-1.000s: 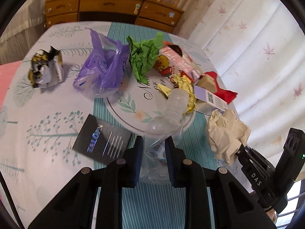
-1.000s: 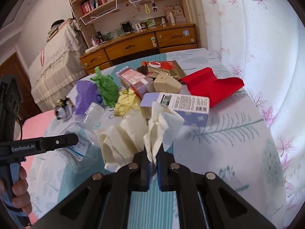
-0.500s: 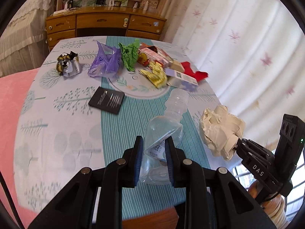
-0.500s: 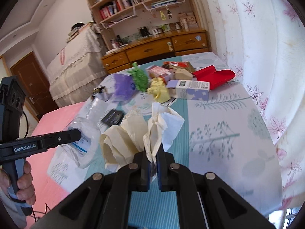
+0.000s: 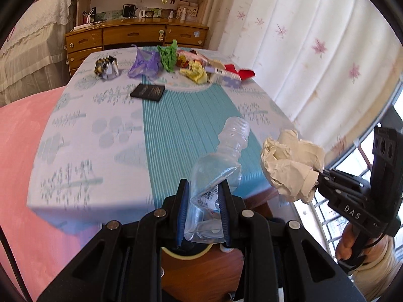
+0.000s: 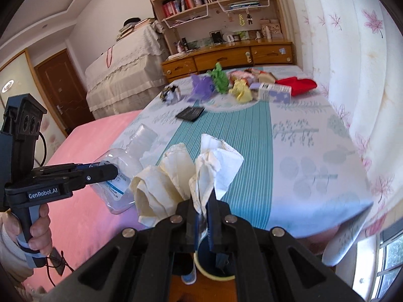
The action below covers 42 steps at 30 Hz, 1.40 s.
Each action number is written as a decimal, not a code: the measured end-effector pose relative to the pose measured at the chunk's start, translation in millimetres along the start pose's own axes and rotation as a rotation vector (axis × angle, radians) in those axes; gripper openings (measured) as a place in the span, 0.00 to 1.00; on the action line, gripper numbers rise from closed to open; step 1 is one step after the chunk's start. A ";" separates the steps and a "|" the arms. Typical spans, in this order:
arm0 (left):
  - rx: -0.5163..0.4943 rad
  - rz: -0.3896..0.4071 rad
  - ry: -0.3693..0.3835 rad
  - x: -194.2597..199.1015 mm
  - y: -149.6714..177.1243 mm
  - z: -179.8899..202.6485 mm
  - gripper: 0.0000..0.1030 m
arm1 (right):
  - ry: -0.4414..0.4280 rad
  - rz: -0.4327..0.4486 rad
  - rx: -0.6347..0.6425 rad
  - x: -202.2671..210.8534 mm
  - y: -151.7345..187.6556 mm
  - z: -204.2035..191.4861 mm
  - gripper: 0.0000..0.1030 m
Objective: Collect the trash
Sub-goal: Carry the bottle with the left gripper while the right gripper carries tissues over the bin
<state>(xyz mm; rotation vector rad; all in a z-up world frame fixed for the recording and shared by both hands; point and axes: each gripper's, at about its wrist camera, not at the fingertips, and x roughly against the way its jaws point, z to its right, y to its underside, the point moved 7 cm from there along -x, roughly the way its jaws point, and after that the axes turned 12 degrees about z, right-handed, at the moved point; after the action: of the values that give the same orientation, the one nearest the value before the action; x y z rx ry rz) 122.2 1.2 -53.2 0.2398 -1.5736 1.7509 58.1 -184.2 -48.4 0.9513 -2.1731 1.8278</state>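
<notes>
My left gripper (image 5: 202, 209) squeezes a clear, squashed plastic bottle (image 5: 216, 173) with a ribbed cap, held up past the near edge of the table (image 5: 176, 136). My right gripper (image 6: 204, 222) pinches a crinkly ball of cream paper (image 6: 186, 173), fingers almost shut. More trash sits far back on the striped cloth: a soft purple bag (image 5: 144, 63), crumpled green paper (image 5: 168, 56) and a flat black card (image 5: 148, 92).

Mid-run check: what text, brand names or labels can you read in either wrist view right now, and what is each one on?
"DAS": on the right gripper.
"GenRobot.AI": on the left gripper.
Plastic bottle label: too small to read.
Black card print: blurred.
Carton print: blurred.
</notes>
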 end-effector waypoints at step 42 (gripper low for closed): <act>0.124 -0.458 -0.109 -207.9 277.3 -55.9 0.22 | 0.265 -0.571 -0.359 -190.3 289.7 96.6 0.05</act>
<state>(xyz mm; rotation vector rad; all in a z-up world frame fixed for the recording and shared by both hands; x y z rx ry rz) 110.2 -19.2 -403.5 0.7077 -1.3514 1.4906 76.3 -186.7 -407.8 1.0341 -1.7439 1.1766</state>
